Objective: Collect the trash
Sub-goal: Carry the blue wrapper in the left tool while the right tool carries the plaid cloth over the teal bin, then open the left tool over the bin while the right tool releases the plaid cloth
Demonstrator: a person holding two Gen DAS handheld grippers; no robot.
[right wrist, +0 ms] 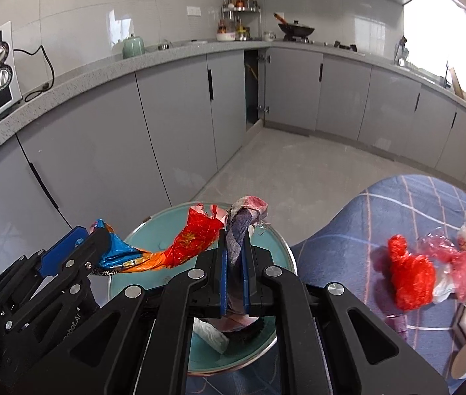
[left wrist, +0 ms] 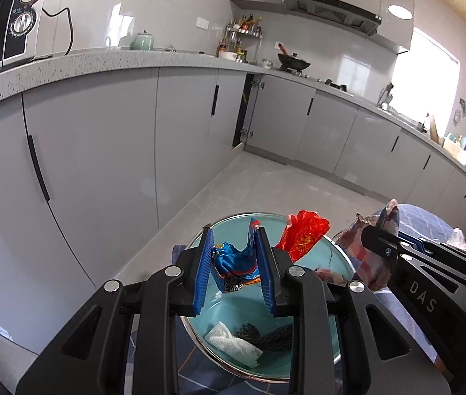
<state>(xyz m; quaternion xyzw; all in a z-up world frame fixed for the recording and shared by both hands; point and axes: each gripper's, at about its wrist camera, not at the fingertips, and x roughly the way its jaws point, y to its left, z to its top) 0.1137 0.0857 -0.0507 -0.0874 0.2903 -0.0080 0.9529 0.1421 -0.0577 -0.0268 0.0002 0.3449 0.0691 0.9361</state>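
The left gripper (left wrist: 234, 265) is closed down to a narrow gap on a crumpled blue, orange and red snack wrapper (left wrist: 233, 263), its blue pads (left wrist: 201, 279) pressing the foil from both sides; the wrapper's red end (left wrist: 305, 235) trails out toward 2 o'clock from the jaws. The right gripper (right wrist: 235, 271) is clamped almost fully closed on a scrap of checked cloth (right wrist: 237, 240), which sticks up above the fingertips toward 12 o'clock and hangs below them. Both grippers hover over a round teal bin (left wrist: 341, 256) with a metal rim, standing on the grey tiled floor (right wrist: 298, 164) beside the grey cabinets (left wrist: 101, 164). Inside the bin lie a wad of white tissue (left wrist: 231, 342) and a dark ribbed piece (left wrist: 272, 335). In the right wrist view, at 3 o'clock from the bin, a blue checked tablecloth (right wrist: 348, 230) carries more litter: a red plastic bag (right wrist: 410, 279) and clear pinkish wrapping (right wrist: 456, 263) just beside it.
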